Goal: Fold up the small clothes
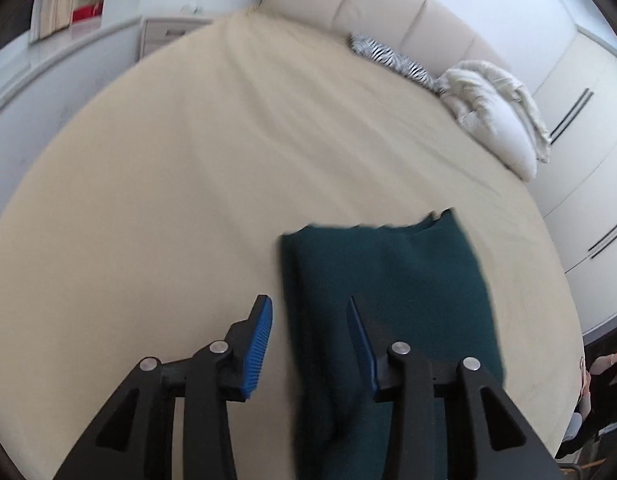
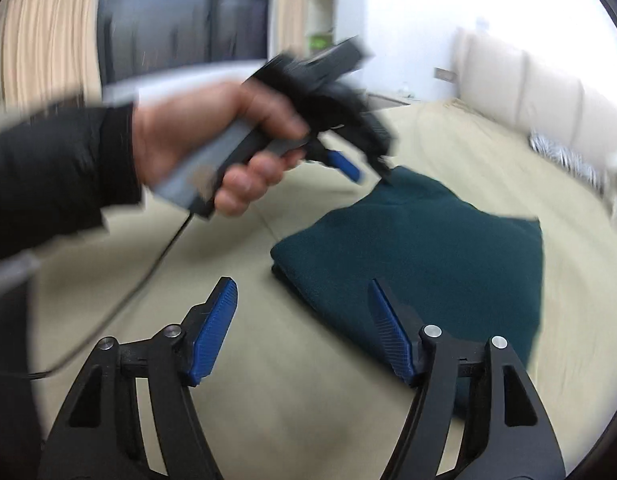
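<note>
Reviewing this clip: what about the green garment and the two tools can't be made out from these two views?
- Garment, left wrist view: near end runs off the bottom edge behind the left tool; type unclear.
- Garment, right wrist view: near right corner is covered by the right tool; layers can't be counted.
- Left tool, right wrist view: motion blur; the hand covers its handle.
- Zebra fabric: too small to identify.

Beige bed, padded headboard, white wardrobe.
</note>
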A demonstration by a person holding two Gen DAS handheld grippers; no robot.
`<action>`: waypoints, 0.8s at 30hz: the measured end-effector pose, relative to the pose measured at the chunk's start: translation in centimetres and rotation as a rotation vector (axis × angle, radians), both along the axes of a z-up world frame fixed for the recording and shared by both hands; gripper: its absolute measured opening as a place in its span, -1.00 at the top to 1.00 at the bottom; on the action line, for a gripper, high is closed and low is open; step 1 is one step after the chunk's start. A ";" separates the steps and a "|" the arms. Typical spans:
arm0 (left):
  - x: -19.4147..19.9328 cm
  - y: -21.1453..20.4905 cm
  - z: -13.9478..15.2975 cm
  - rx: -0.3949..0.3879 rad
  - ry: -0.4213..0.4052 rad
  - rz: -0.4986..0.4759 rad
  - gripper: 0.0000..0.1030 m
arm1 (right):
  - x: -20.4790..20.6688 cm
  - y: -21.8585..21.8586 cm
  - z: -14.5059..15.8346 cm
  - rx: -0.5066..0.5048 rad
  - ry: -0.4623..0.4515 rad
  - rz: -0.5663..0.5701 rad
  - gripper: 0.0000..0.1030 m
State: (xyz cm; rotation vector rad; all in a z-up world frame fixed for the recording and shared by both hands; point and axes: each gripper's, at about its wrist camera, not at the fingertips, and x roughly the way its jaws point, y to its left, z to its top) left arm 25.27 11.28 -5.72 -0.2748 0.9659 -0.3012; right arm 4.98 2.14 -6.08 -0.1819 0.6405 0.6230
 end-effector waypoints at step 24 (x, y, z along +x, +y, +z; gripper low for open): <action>-0.3 -6.3 -6.9 0.010 -0.050 -0.188 0.46 | 6.4 -21.1 -4.5 0.869 0.675 -0.238 0.28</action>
